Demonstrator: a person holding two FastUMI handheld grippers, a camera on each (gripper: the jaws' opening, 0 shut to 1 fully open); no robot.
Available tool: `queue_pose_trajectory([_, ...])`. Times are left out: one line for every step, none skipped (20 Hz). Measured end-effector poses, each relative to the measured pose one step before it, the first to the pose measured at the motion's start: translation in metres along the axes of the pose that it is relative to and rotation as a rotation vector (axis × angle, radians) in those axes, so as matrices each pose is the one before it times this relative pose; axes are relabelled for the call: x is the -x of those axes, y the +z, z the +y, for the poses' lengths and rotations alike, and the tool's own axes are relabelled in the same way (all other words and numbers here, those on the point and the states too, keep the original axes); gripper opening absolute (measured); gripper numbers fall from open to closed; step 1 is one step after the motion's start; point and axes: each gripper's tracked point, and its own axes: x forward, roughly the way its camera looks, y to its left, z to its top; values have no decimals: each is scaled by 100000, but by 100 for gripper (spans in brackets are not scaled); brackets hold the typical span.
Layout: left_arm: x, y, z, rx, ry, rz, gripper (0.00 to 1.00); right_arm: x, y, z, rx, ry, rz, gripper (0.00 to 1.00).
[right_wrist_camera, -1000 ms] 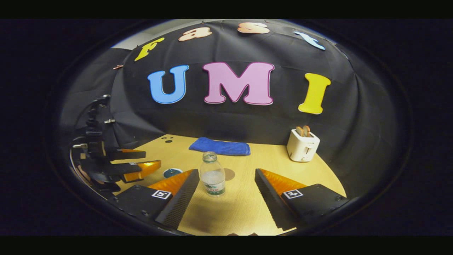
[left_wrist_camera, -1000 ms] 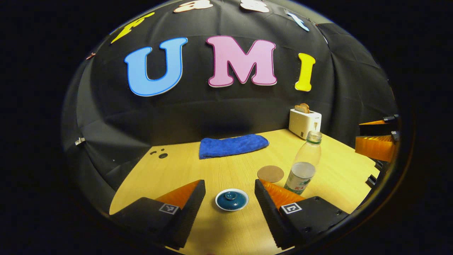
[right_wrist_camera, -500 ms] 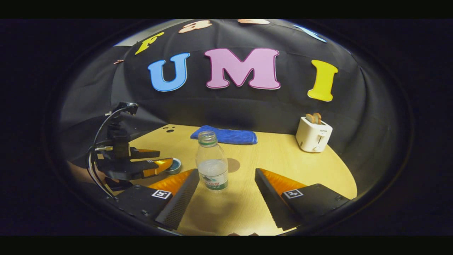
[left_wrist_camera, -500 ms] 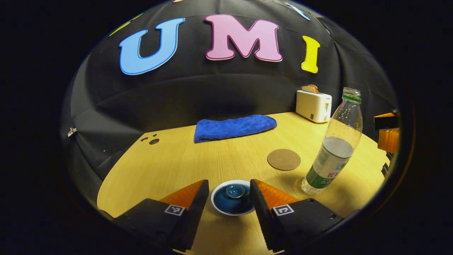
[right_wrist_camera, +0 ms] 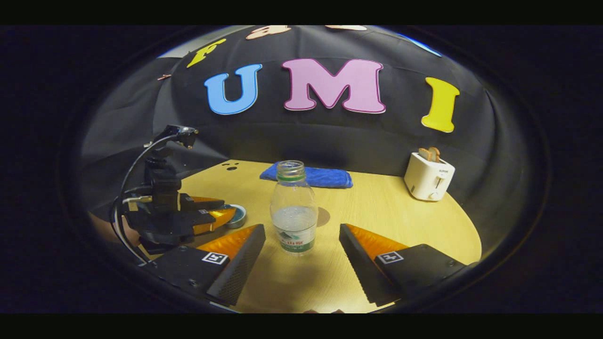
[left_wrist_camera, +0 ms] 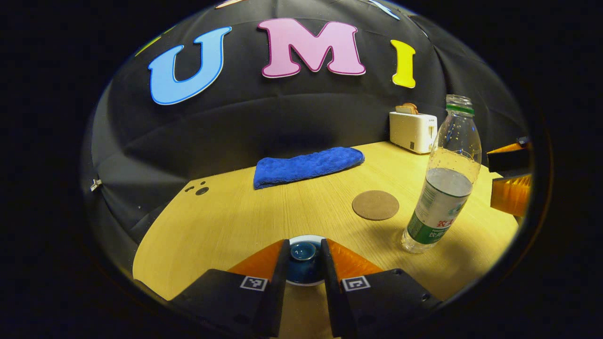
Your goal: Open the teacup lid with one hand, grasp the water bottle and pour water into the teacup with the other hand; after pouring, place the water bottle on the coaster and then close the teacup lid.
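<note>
- On the bench (left_wrist_camera: 226, 221), your left tool (left_wrist_camera: 302, 256) has its two fingers drawn close around the knob of the teacup lid (left_wrist_camera: 303, 251); whether both already press on the knob, I cannot tell.
- The lid sits on the teacup (right_wrist_camera: 237, 215) at the near left part of the bench, so I judge the first step, opening, as begun but not done.
- Your right tool (right_wrist_camera: 301, 247) is wide open and holds nothing; the water bottle (right_wrist_camera: 294, 214) stands upright between and just beyond its fingers, not touched.
- The bottle has no cap and is partly filled. Nothing is poured yet, as far as I can judge.
- The round coaster (left_wrist_camera: 375, 205) lies bare near the bottle, a little behind it.
- What is left for you: lift the lid, grasp the bottle, pour, set the bottle on the coaster, close the lid.
- The bench is light wood with a rounded edge. At the back lie a folded blue towel (left_wrist_camera: 306, 165) and a white toaster (left_wrist_camera: 413, 131) with bread in it; black cloth closes the booth behind.
</note>
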Motion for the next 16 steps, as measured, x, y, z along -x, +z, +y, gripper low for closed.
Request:
queue_pose_trajectory([-120, -46, 191, 535, 572, 74, 42, -274, -135, 110, -87, -6, -266, 98])
queue_pose_trajectory([110, -89, -20, 614, -299, 245, 37, -442, -6, 87, -11, -186, -208, 98])
queue_pose_trajectory([-79, -157, 19, 394, -48, 47, 35, -274, -96, 73, -106, -47, -220, 98])
queue_pose_trajectory([104, 69, -30, 275, -192, -217, 35, -327, -62, 161, -107, 84, -324, 98])
queue_pose_trajectory([-32, 37, 38, 25, -255, -391, 34, -319, -121, 95, 48, -32, -84, 98])
queue_pose_trajectory([11, -2, -61, 122, -23, -101, 27, -352, -150, 110, 78, 50, -59, 99])
queue_pose_trajectory([15, 84, 46, 322, 4, -336, 30, -272, -54, 32, -13, -17, -119, 99])
queue_pose_trajectory([-8, 43, 76, 666, 78, -180, 29, -360, -47, 109, 34, -32, -134, 98])
queue_pose_trajectory([104, 94, 141, 1035, 244, -565, 28, -261, -19, 83, -14, -295, -189, 98])
queue_pose_trajectory([157, 85, 14, 1716, -387, -412, 27, -291, 32, -74, 11, -494, -66, 98])
queue_pose_trajectory([213, 223, 77, 1774, -88, -534, 27, -193, -53, -101, -109, -398, -197, 99])
queue_pose_trajectory([450, 172, 282, 1437, 293, -626, 27, -206, 43, 11, -167, -481, -232, 98])
queue_pose_trajectory([267, 331, 394, 1043, 612, -681, 27, -198, -10, -10, -320, -252, -190, 96])
queue_pose_trajectory([417, 312, 389, 919, 402, -592, 24, -169, -48, 45, -214, -213, -110, 98])
queue_pose_trajectory([388, 167, 341, 575, 536, -462, 27, -272, -29, 80, 109, -244, 108, 98])
queue_pose_trajectory([452, 153, 432, 99, 731, -488, 27, -275, -180, 30, 238, -279, 305, 98])
